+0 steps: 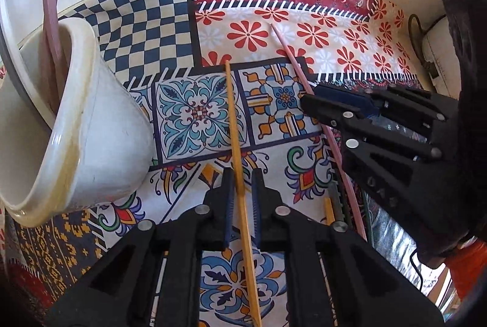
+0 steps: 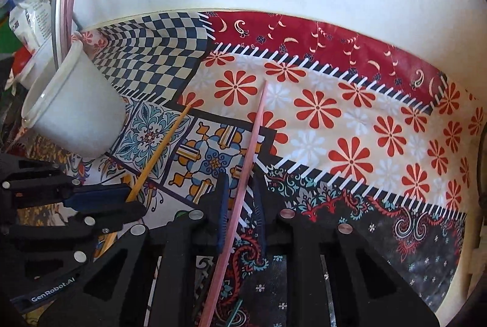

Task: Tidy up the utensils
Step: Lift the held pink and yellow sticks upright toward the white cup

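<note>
Left gripper (image 1: 243,199) jaws closing around the thin yellow chopstick (image 1: 236,126). Right gripper (image 2: 240,205) jaws likewise around the long pink chopstick (image 2: 255,129). Pad contact looks made, hard to confirm. Both sticks lie flat on the patchwork-print surface (image 2: 350,129), presumably bound for the white plastic cup (image 1: 91,126), which already holds pink sticks and a grey one.

Left gripper (image 1: 242,190) angled down, fingers nearly closed, right gripper (image 2: 240,199) likewise
</note>
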The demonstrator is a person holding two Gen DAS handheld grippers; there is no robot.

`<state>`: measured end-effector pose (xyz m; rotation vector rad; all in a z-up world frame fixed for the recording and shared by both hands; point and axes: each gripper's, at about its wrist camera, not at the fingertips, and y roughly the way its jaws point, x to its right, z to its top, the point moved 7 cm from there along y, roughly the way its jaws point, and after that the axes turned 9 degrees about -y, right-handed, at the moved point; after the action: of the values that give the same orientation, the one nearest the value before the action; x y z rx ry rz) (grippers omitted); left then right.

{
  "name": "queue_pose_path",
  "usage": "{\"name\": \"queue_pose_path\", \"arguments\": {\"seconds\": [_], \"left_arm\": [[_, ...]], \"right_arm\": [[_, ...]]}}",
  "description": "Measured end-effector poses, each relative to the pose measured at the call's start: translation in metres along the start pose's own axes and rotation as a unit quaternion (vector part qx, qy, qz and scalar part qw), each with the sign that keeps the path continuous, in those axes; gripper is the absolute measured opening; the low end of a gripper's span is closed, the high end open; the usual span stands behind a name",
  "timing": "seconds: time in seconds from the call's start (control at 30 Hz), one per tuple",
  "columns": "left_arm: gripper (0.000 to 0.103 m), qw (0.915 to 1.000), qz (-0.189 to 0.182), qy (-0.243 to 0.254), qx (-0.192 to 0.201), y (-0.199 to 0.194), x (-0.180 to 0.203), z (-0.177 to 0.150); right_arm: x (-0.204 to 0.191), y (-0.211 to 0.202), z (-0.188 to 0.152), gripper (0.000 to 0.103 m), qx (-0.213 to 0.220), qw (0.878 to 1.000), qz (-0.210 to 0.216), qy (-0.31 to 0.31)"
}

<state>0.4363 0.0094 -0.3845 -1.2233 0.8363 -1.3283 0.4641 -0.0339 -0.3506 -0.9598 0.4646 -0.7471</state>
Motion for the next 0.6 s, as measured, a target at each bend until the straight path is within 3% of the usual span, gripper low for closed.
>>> {"name": "queue_pose_path", "arguments": {"seconds": [0.13, 0.3, 0.6], "left_arm": [[0.004, 1.0000, -0.001, -0.005, 0.006, 0.003, 0.002, 0.004], [0.004, 0.9996, -0.012, -0.026, 0.001, -0.003, -0.004, 0.001], [0.004, 0.9968, -0.022, -0.037, 0.067, -0.063, -0.009, -0.011]], "right_arm": [[-0.004, 0.001, 0.000, 0.009, 0.002, 1.000, -0.018, -0.005], [0.006, -0.002, -0.002, 0.005, -0.013, 0.999, 0.022, 0.046], [-0.004, -0.058, -0.009, 0.005, 0.045, 0.997, 0.014, 0.061]]}}
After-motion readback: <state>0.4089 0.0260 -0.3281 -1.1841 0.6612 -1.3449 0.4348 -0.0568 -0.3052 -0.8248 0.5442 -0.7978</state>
